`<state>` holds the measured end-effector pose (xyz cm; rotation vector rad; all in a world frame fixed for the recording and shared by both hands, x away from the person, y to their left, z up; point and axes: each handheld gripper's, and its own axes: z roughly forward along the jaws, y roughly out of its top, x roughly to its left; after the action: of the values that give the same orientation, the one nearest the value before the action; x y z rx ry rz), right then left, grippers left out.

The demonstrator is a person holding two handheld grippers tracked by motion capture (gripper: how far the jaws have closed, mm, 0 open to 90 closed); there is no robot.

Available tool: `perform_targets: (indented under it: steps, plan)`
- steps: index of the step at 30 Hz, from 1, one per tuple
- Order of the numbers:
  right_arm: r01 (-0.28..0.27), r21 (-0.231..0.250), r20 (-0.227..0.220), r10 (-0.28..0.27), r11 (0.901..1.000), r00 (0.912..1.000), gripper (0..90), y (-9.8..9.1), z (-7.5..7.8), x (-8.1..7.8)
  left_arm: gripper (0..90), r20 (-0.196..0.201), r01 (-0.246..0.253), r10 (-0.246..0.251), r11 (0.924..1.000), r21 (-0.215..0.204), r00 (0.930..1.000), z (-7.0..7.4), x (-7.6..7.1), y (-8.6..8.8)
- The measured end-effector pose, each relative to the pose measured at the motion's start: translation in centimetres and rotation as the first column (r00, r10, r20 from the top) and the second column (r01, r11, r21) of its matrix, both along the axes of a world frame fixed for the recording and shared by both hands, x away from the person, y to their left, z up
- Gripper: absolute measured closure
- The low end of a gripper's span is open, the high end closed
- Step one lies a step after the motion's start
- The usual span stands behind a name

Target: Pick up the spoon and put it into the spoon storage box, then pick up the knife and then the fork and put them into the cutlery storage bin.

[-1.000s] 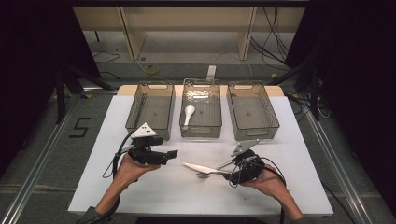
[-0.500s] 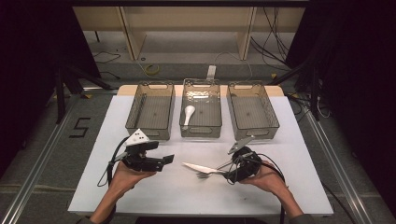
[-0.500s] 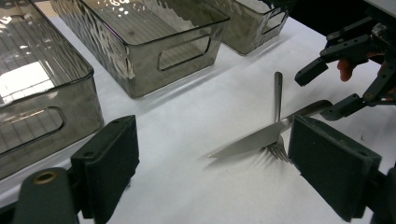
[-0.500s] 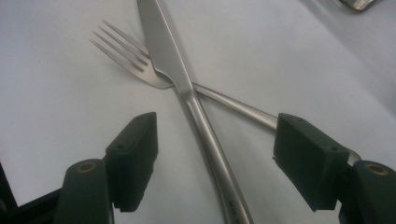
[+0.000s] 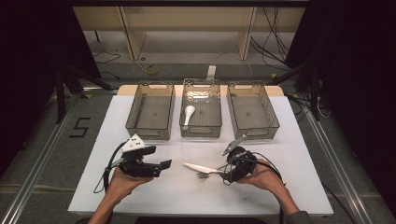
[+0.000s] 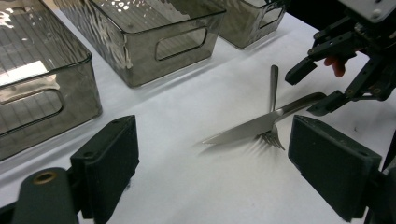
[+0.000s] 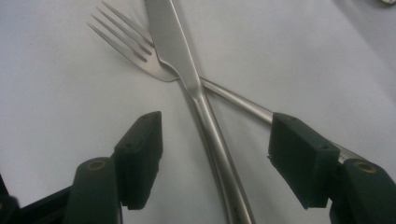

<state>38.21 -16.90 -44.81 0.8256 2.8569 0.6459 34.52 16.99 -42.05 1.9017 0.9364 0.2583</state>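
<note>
- I am at the pick-up step: my right gripper (image 5: 232, 169) sits low over the crossed knife (image 7: 187, 79) and fork (image 7: 140, 51) on the near part of the white bench (image 5: 187, 196), right of centre.
- Its jaws are released and have just been closing a little; the knife handle runs between them, and I see no pad touching it yet. The fork handle passes under the knife, toward the right pad.
- My left gripper (image 5: 161, 164) hovers to the left of the cutlery, jaws released and empty, pointing at the knife tip.
- Three clear bins (image 5: 201, 133) stand in a row at the far side; the middle one holds a white spoon (image 5: 187, 113), the other two look empty.
- Next, I judge, I must close on the knife handle alone, without pinching the fork beneath, then lift it clear of the tines.
- The likely risk is dragging the fork along, since the two touch where they cross.
</note>
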Motion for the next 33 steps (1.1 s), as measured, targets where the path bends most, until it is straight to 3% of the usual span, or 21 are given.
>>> perform_targets:
  steps: [3,12,14,21,29,33]
  plan:
    - [-0.004,-0.022,-0.012,0.003,0.9998,0.9999,38.6,0.3,-0.2,0.0,15.6,0.002,0.003,-0.003,1.0,-0.003,1.0,0.0,-0.2,-0.1]
    - [-0.006,-0.027,-0.026,0.005,0.9996,0.9996,42.3,0.6,-0.4,0.3,15.5,0.004,0.009,-0.009,0.9999,0.005,0.9999,0.0,-0.5,-0.2]
    - [-0.014,-0.032,-0.032,0.013,0.9994,0.9994,42.8,0.6,-0.5,0.4,15.5,0.001,0.01,-0.01,0.9999,-0.014,1.0,0.1,-0.6,-0.2]
    - [-0.016,-0.039,-0.039,0.014,0.9991,0.9991,46.0,0.8,-0.4,0.7,15.4,0.008,0.007,-0.007,0.9998,-0.016,0.9999,0.2,-1.1,0.0]
    - [-0.06,-0.09,-0.049,0.055,0.9942,0.9973,54.8,1.4,-0.7,0.8,15.4,0.012,0.012,-0.012,0.9999,-0.003,0.9999,0.1,-1.1,-0.2]
    - [-0.056,-0.118,-0.055,0.049,0.9914,0.9972,59.5,1.9,-0.8,0.8,15.5,0.014,0.01,-0.01,0.9999,-0.008,0.9999,0.1,-1.2,-0.2]
